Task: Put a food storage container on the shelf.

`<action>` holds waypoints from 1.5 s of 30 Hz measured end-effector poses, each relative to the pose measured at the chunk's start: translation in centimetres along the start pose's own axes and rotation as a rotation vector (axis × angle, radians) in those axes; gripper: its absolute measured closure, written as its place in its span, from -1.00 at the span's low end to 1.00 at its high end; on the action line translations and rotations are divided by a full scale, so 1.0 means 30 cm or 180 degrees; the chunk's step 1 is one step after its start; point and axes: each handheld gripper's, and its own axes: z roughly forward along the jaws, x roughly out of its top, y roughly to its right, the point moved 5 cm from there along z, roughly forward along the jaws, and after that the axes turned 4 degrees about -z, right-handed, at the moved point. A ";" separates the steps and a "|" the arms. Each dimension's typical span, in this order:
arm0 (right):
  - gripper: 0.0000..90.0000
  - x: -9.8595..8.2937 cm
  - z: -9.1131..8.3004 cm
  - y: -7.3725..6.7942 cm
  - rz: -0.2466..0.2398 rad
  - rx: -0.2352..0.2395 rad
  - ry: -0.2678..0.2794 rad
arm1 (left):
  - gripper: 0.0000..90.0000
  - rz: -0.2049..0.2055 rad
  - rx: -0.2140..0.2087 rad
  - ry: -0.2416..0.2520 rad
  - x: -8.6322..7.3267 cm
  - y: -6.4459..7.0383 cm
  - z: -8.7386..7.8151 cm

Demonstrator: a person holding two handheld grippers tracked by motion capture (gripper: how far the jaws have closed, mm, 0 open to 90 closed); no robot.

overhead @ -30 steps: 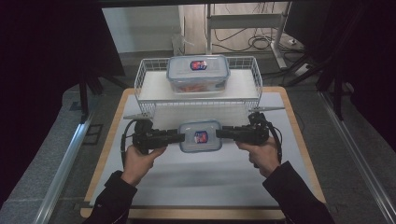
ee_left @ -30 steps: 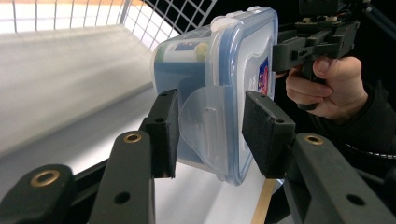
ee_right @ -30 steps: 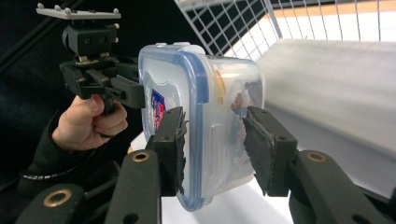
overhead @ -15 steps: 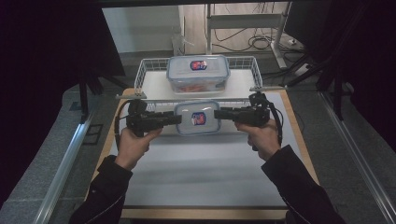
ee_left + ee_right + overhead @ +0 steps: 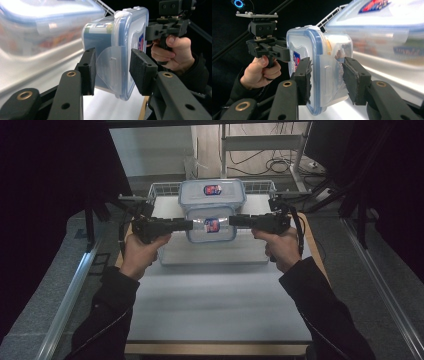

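High view shows my left tongs (image 5: 187, 224) and right tongs (image 5: 232, 221) clamping the small lidded container (image 5: 211, 226); I should lift evenly over the wire basket (image 5: 161, 188).

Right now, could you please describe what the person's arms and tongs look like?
Both arms wear dark long sleeves. The left tongs and right tongs are black, pistol-gripped, with trailing black cables. Their flat rectangular pads sit on black jaws with brass-coloured rivets.
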 end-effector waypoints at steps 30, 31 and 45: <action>0.29 0.263 0.042 0.122 0.0125 -0.0056 0.0185 | 0.28 -0.0146 0.0117 0.0128 0.278 -0.081 0.046; 0.29 0.267 0.042 0.128 0.0129 -0.0065 0.0190 | 0.28 -0.0146 0.0117 0.0128 0.278 -0.081 0.046; 0.29 0.273 0.079 0.191 0.0319 -0.0029 0.0196 | 0.27 -0.0263 0.0203 0.0128 0.288 -0.129 0.068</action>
